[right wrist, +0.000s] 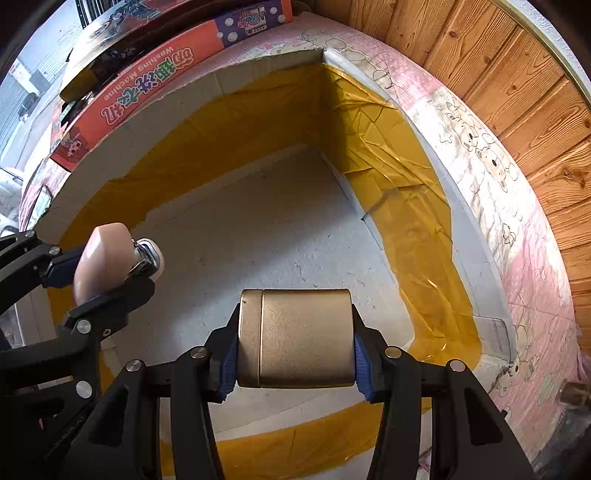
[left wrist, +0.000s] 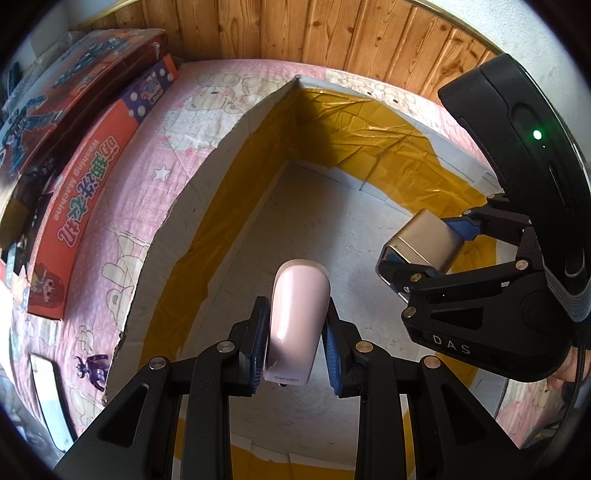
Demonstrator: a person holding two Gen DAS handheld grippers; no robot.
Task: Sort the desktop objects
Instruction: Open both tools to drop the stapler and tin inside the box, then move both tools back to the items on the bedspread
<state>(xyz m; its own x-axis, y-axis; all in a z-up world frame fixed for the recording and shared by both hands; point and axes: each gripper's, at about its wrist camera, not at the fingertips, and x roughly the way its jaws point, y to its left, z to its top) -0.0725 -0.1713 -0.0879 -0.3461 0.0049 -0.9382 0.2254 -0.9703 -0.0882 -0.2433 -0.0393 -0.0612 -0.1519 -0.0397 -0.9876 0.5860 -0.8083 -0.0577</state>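
My left gripper (left wrist: 295,343) is shut on a pale pink oblong device (left wrist: 297,317) and holds it above the floor of a white foam box (left wrist: 258,236) lined with yellow tape. My right gripper (right wrist: 295,354) is shut on a gold metal tin (right wrist: 295,338), also held over the box floor. The right gripper (left wrist: 424,243) with the gold tin (left wrist: 424,236) shows at the right in the left wrist view. The left gripper (right wrist: 107,266) with the pink device (right wrist: 99,258) shows at the left in the right wrist view.
The box (right wrist: 258,221) stands on a pink cartoon-print cloth (left wrist: 147,177). An orange toy washing machine carton (left wrist: 85,206) and other cartons (left wrist: 66,92) lie along the left side. A wooden plank wall (left wrist: 332,29) is behind. A phone-like slab (left wrist: 48,398) lies at the lower left.
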